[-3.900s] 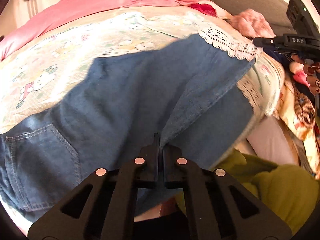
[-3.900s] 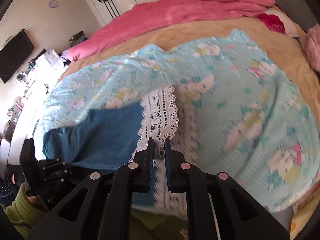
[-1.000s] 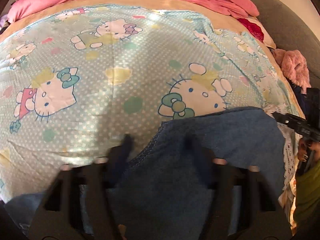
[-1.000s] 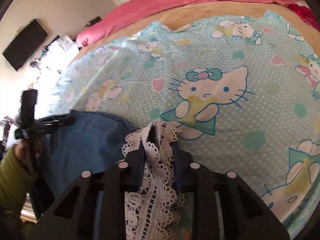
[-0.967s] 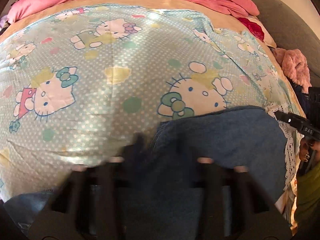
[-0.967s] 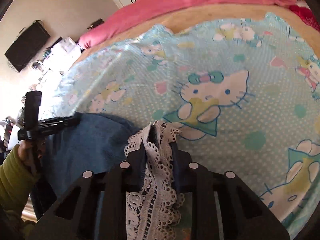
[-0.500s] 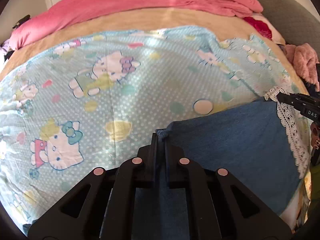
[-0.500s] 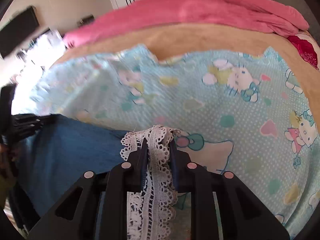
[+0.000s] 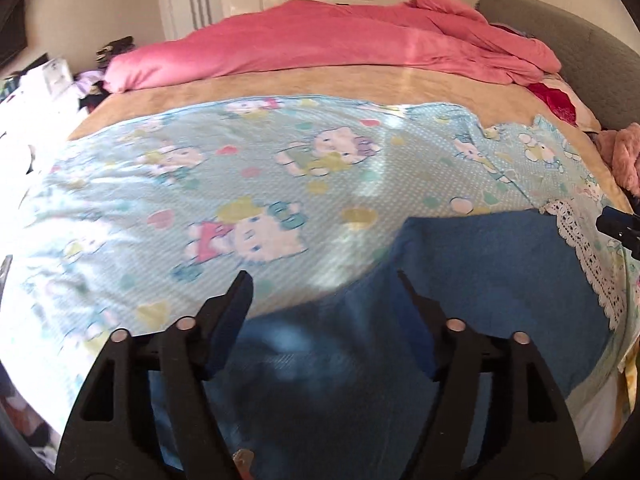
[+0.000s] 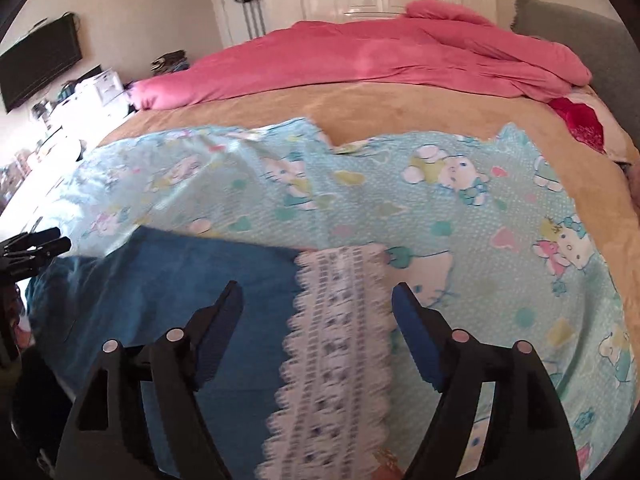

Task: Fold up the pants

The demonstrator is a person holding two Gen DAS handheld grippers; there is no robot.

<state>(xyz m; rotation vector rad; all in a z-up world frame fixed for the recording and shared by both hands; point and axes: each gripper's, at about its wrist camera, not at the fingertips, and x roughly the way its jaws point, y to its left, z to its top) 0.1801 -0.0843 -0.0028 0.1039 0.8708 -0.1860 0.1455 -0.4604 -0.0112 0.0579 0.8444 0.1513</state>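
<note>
Both grippers have let go since half a second back: left gripper [image 9: 324, 276] and right gripper [image 10: 316, 286] now hang with jaws wide apart over the pants [image 9: 460, 280] on the sheet [image 9: 200, 168]. Denim runs left-right, lace hem [image 10: 340, 320] probably nearest the right one.

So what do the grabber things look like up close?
Both look the same. The left gripper and the right gripper are matte black plastic with triangular cut-outs in their arms. Each has two pointed fingers lined with blue ridged pads, and four small round silver bolts sit across the top. No cables or writing show here.
</note>
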